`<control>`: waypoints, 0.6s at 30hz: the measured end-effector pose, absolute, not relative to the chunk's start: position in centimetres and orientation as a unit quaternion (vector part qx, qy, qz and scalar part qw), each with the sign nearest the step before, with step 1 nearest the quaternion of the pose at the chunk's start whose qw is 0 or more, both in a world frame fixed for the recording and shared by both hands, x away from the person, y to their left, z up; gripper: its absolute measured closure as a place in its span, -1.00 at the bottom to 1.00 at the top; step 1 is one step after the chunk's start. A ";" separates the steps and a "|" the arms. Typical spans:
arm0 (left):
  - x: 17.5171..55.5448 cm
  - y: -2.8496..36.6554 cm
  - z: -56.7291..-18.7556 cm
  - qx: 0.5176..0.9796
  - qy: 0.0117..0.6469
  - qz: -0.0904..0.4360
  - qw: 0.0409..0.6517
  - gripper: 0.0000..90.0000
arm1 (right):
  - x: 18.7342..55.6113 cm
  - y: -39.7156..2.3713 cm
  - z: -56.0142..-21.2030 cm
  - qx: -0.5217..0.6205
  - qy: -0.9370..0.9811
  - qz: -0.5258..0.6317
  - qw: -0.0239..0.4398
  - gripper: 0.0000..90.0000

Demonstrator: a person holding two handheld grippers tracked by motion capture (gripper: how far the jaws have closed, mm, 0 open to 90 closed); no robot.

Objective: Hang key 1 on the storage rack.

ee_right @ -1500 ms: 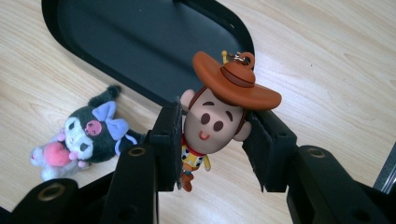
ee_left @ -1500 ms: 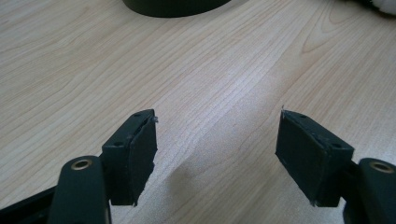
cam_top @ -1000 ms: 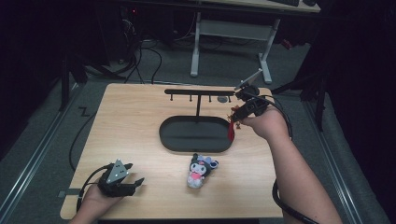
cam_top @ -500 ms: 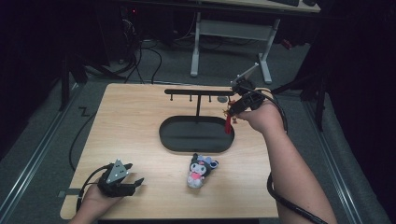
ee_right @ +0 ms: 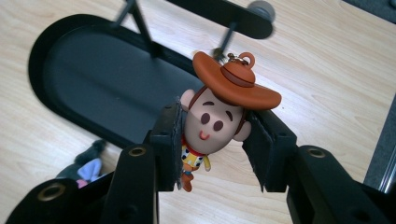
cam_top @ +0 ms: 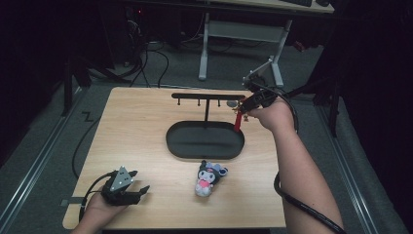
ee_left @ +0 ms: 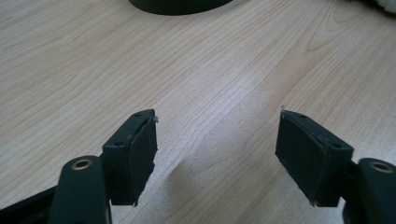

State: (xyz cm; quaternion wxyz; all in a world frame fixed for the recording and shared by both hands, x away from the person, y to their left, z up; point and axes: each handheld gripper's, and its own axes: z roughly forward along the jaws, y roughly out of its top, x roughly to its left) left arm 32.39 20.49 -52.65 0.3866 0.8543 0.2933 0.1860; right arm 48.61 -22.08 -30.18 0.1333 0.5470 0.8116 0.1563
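Gripping a small cowboy keychain figure (ee_right: pixel 215 112) by its head, the right gripper (ee_right: pixel 212 140) has its two black jaws pressed against the figure's cheeks, with the brown hat and its little metal ring poking up above them. Compared with a second ago, the right hand has carried the figure a little farther back and up, from beside the right edge of the oval tray toward the right end of the rack's crossbar (cam_top: pixel 207 96); in the high view the figure's red body (cam_top: pixel 238 122) now hangs just below the right gripper (cam_top: pixel 246 108), close under that end of the bar. In the right gripper view the ring sits near one of the bar's hanging pegs (ee_right: pixel 225 42), though slightly blurred, so I cannot tell whether it touches. This suggests the hanging step is close, with the ring yet to be threaded onto a peg. The left gripper (cam_top: pixel 127 191) rests near the table's front left corner, jaws spread wide with nothing between them but bare wood (ee_left: pixel 215 116). A plush toy (cam_top: pixel 208 178) lies in front of the black tray (cam_top: pixel 204 151), untouched.
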 end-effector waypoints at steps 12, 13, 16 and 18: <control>32.4 20.3 -52.7 0.857 0.291 0.185 0.383 -0.34 | 49.0 -23.3 -33.8 0.567 0.801 0.153 0.114 0.30; 32.4 20.3 -52.7 0.857 0.291 0.184 0.383 -0.34 | 49.0 -23.3 -33.8 0.567 0.801 0.153 0.114 0.30; 32.4 20.3 -52.8 0.858 0.291 0.184 0.381 -0.34 | 49.0 -23.2 -34.4 0.566 0.802 0.153 0.112 0.30; 32.4 20.3 -52.8 0.858 0.292 0.184 0.381 -0.34 | 49.1 -23.2 -34.7 0.565 0.803 0.151 0.110 0.30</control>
